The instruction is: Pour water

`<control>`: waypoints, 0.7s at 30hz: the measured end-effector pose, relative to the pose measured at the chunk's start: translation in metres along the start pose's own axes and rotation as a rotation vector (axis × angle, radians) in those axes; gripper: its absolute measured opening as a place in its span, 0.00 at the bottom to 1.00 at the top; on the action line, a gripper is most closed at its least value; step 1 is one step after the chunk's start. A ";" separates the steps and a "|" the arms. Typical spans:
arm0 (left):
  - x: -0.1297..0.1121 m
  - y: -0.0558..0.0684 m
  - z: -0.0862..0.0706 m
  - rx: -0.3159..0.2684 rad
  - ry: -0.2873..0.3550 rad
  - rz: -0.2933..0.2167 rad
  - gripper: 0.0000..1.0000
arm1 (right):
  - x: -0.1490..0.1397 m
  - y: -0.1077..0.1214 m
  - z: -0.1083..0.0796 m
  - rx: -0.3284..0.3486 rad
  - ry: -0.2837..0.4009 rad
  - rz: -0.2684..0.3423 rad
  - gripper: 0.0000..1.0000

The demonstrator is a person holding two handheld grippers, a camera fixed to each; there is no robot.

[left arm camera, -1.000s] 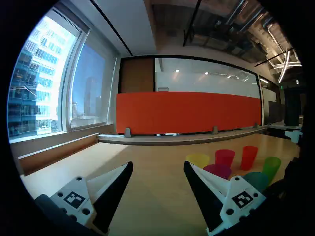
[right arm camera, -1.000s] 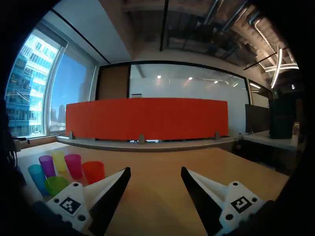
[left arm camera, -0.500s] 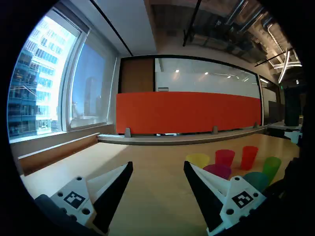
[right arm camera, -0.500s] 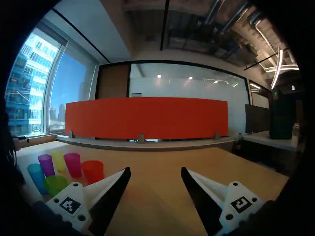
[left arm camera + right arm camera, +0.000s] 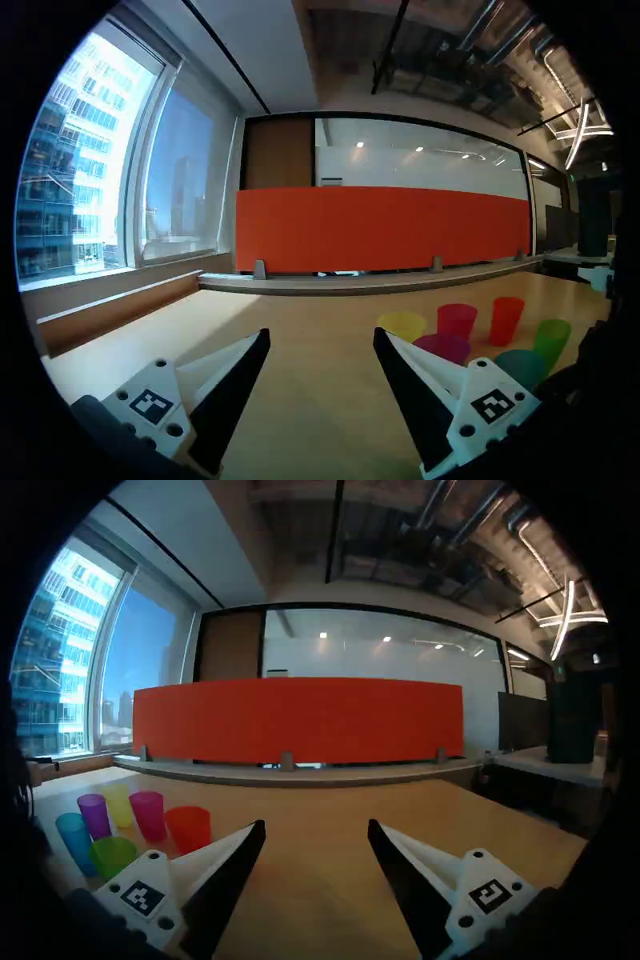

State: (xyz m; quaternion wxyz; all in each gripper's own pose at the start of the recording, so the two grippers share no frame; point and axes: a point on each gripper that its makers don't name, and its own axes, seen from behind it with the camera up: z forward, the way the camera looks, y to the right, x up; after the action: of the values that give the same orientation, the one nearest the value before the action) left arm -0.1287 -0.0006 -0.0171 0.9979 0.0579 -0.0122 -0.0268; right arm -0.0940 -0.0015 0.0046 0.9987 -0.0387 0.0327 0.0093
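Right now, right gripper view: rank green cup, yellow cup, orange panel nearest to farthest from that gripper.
1. Green cup, low left, near right gripper.
2. Yellow cup, left, behind it.
3. Orange panel, straight ahead, at the back.

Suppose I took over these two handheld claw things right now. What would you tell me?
Left gripper: open, empty, over the light wooden table.
Right gripper: open, empty, over the same table.
Six coloured plastic cups stand upright in a cluster between the grippers, untouched.
Done: nothing grasped or poured, as far as shows; whether any cup holds water cannot be told.
Left: probably grasp one cup and pour into another.
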 end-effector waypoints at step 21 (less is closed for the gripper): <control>0.000 0.000 0.000 0.000 -0.001 0.000 0.96 | 0.000 0.000 -0.001 0.000 0.000 0.000 0.99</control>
State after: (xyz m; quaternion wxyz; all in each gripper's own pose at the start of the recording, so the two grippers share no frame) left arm -0.1287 -0.0003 -0.0171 0.9979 0.0578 -0.0125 -0.0270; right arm -0.0937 -0.0015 0.0033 0.9987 -0.0386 0.0327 0.0095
